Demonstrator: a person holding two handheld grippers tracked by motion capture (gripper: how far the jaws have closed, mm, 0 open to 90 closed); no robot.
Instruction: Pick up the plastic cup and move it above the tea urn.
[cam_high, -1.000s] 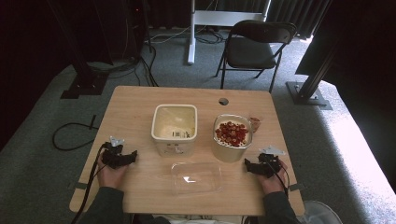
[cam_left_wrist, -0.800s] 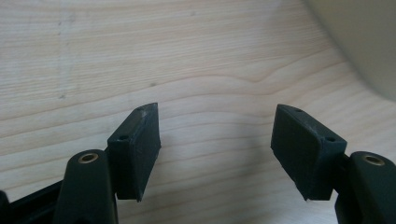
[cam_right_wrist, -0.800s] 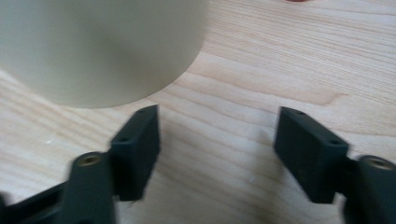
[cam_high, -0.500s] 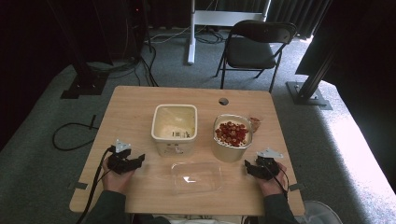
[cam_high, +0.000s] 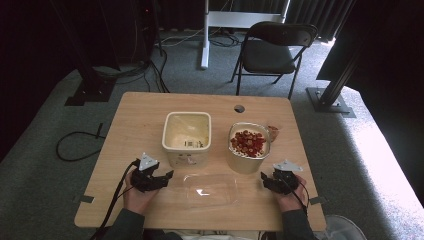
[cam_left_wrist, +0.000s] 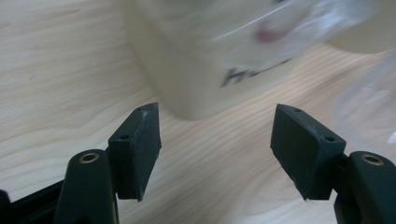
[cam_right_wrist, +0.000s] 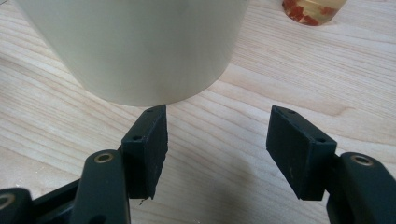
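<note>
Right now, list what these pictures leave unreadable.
- Label on the square tub: motion-blurred in the left gripper view, too small in the high view.
- Round container: top cut off by the right gripper view's edge.
- Small brown item behind it: too small in the high view.

Pale matt wood-grain table (cam_high: 135, 125), clear glossy plastic lid (cam_high: 210, 189).

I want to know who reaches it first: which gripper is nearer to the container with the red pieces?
Right. The right gripper sits just beside the red-filled container, at its near right; the left gripper is across the table, nearer the empty square tub.
</note>
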